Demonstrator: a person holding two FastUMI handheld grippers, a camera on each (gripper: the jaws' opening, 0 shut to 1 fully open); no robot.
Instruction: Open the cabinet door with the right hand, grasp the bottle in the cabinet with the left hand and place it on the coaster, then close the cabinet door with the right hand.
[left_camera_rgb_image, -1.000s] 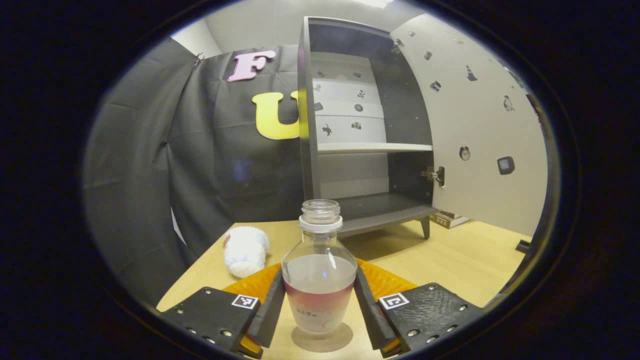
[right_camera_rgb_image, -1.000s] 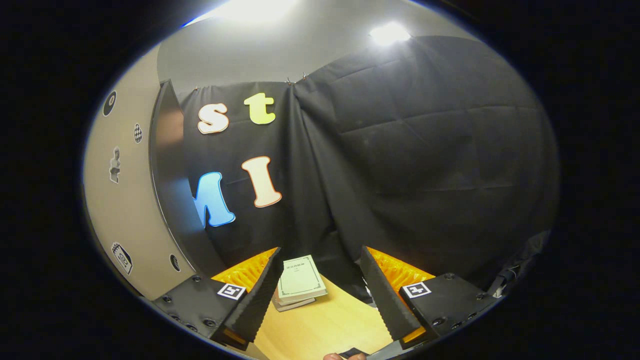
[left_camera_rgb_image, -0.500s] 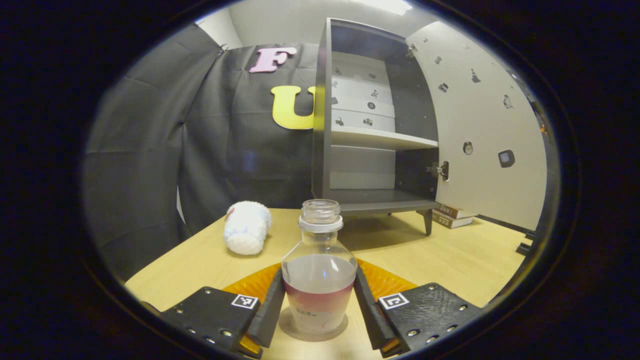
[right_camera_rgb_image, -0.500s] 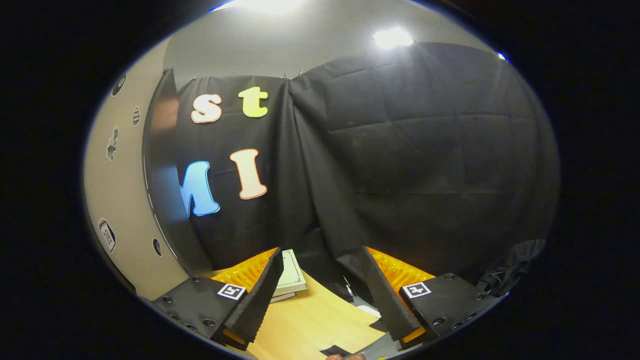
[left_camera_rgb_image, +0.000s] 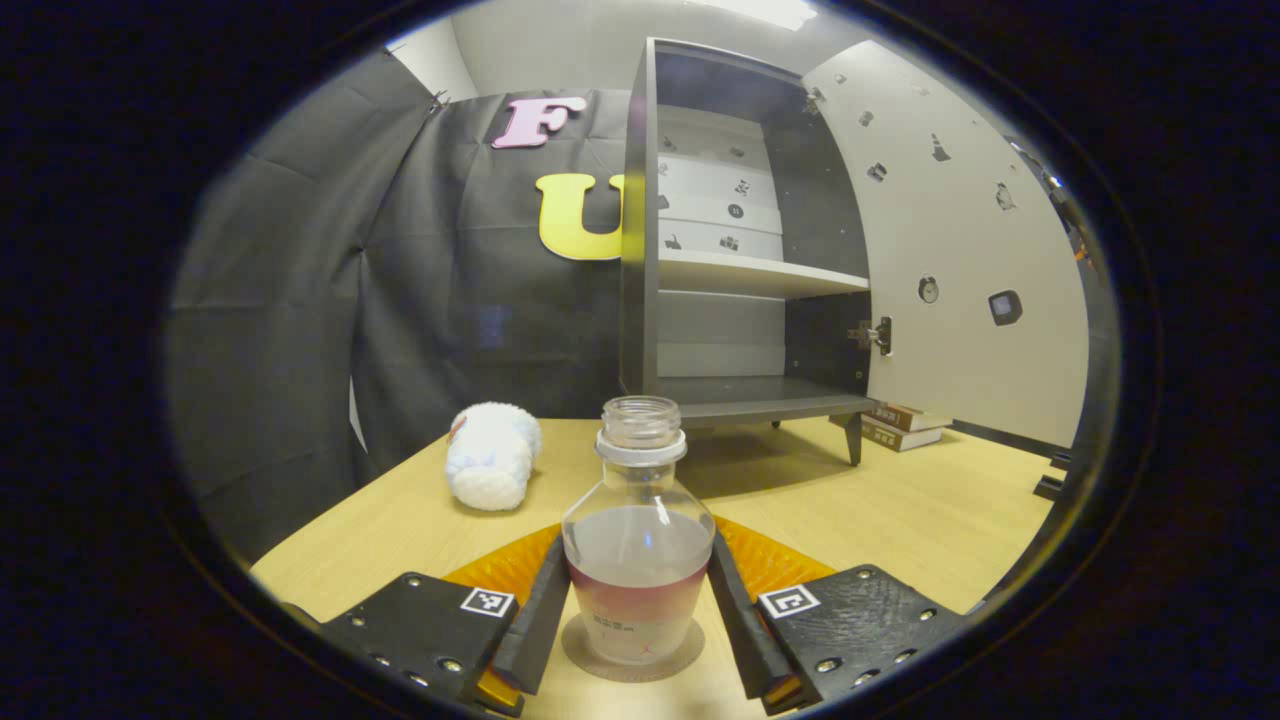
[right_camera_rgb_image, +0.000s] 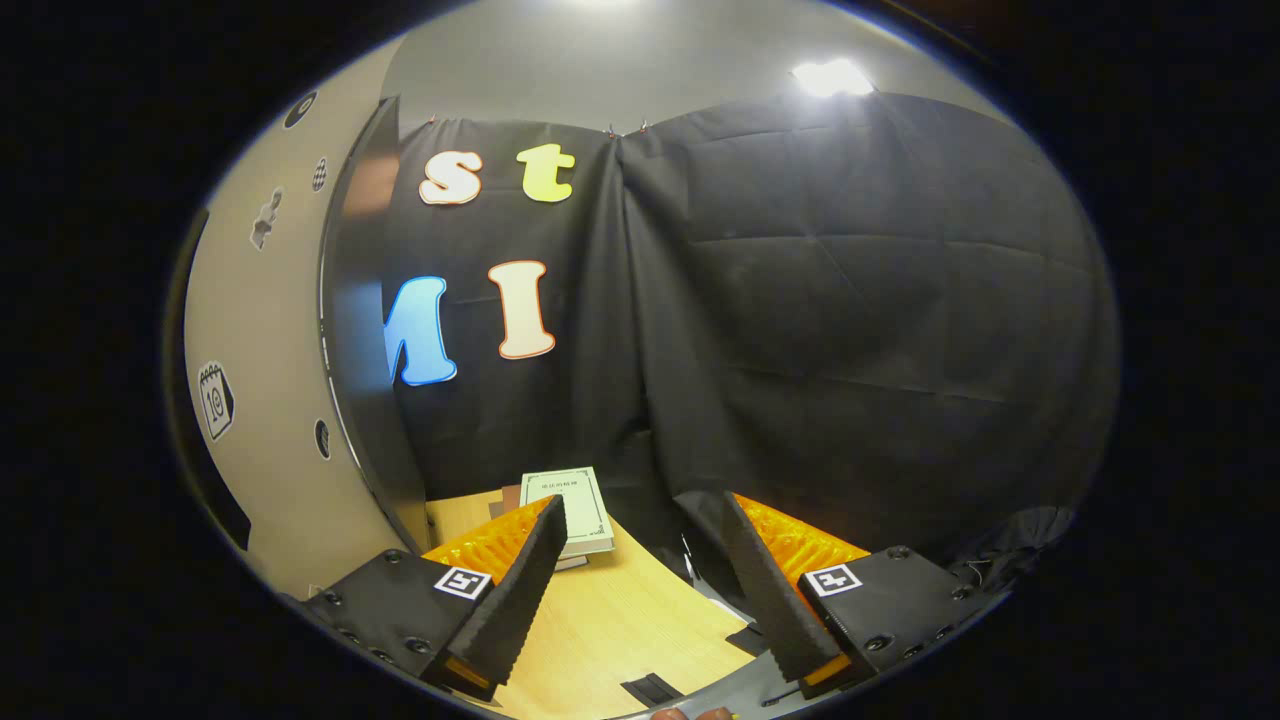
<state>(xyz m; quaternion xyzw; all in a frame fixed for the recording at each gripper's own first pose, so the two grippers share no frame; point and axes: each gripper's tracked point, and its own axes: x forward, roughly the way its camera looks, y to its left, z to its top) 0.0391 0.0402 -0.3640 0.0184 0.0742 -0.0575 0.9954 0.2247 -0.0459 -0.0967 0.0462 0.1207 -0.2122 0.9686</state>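
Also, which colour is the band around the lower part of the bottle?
Dark red to pink, fading downward, on the bottle; it shows best in the left gripper view.

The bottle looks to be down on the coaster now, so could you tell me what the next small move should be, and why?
Probably open the left gripper and draw it back. The bottle stands upright on the coaster with both fingers pressed against its sides, so placement looks done. The cabinet door is swung wide, and the right gripper, open beside it, can close it afterwards.

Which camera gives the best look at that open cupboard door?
The left gripper view: the cabinet door shows its whole inner face, hinge included, swung wide. The right gripper view catches the door close up, at a slant.
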